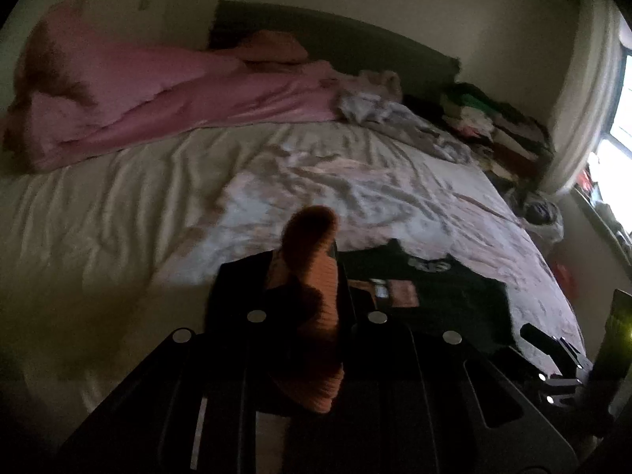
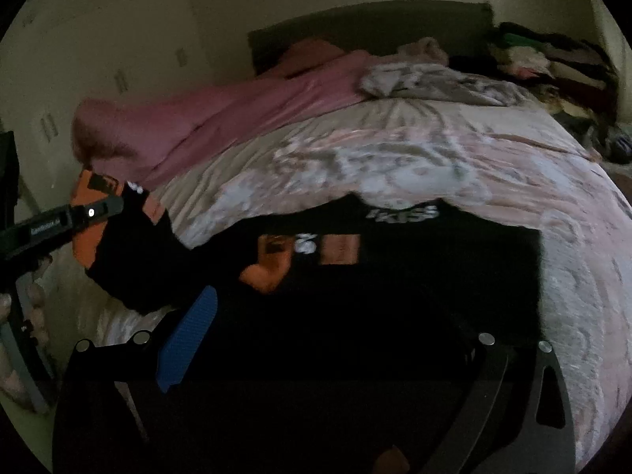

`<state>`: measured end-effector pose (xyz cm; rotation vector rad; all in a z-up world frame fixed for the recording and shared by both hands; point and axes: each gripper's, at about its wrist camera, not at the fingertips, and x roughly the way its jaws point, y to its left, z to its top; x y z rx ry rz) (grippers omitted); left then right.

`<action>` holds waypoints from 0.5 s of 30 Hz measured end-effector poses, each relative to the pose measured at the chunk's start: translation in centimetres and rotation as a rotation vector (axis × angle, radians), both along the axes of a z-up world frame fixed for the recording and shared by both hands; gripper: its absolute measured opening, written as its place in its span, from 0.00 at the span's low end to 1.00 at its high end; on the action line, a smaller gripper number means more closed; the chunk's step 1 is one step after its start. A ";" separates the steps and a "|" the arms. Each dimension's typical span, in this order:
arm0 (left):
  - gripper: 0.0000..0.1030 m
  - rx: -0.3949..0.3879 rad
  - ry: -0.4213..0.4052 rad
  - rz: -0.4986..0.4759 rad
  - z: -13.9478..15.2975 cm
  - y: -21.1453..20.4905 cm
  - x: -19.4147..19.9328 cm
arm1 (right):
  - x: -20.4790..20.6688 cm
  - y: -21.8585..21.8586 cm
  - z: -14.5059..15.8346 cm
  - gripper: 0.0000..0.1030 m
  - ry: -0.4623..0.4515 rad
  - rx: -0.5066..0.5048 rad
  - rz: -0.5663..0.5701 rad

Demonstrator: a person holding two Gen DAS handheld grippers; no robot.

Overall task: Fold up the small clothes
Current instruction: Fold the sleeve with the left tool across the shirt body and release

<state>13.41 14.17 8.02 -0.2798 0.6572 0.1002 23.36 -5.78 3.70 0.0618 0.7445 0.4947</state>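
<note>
open sheet (image 1: 98, 217) left, clothes pile (image 1: 501, 134) right

A black T-shirt (image 2: 395, 276) with white lettering and small printed pictures on its chest lies spread on the bed. One sleeve is lifted at its left side, showing what seems to be an orange ribbed cuff (image 1: 320, 276); dim light hides finer detail.

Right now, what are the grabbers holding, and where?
The left gripper pinches the black T-shirt's sleeve. The right gripper is open, holding nothing.
</note>
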 end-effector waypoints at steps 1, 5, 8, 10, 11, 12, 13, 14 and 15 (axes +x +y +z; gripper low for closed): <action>0.09 0.004 0.001 -0.011 0.0 -0.7 0.3 | 0.0 -0.9 0.1 0.95 -0.003 0.007 -0.017; 0.09 0.014 0.009 -0.062 0.1 -3.6 1.6 | 0.1 -3.7 0.3 0.95 -0.004 0.028 -0.065; 0.09 0.020 0.015 -0.094 -0.2 -5.5 2.6 | 0.2 -5.5 0.2 0.95 -0.002 0.043 -0.095; 0.09 0.023 0.021 -0.116 -0.4 -6.9 3.2 | 0.2 -6.6 0.1 0.95 -0.001 0.055 -0.113; 0.09 0.024 0.025 -0.123 -0.6 -7.4 3.6 | 0.2 -7.1 0.0 0.95 0.000 0.059 -0.123; 0.09 0.023 0.031 -0.136 -0.8 -8.1 4.1 | 0.3 -7.4 0.0 0.95 0.001 0.063 -0.130; 0.09 0.023 0.033 -0.144 -0.9 -8.6 4.3 | 0.3 -8.0 -0.1 0.95 0.003 0.068 -0.140; 0.09 0.025 0.038 -0.152 -1.1 -9.1 4.6 | 0.4 -8.6 -0.2 0.95 0.003 0.072 -0.150; 0.09 0.026 0.043 -0.161 -1.3 -9.7 5.0 | 0.4 -9.0 -0.3 0.95 0.004 0.075 -0.157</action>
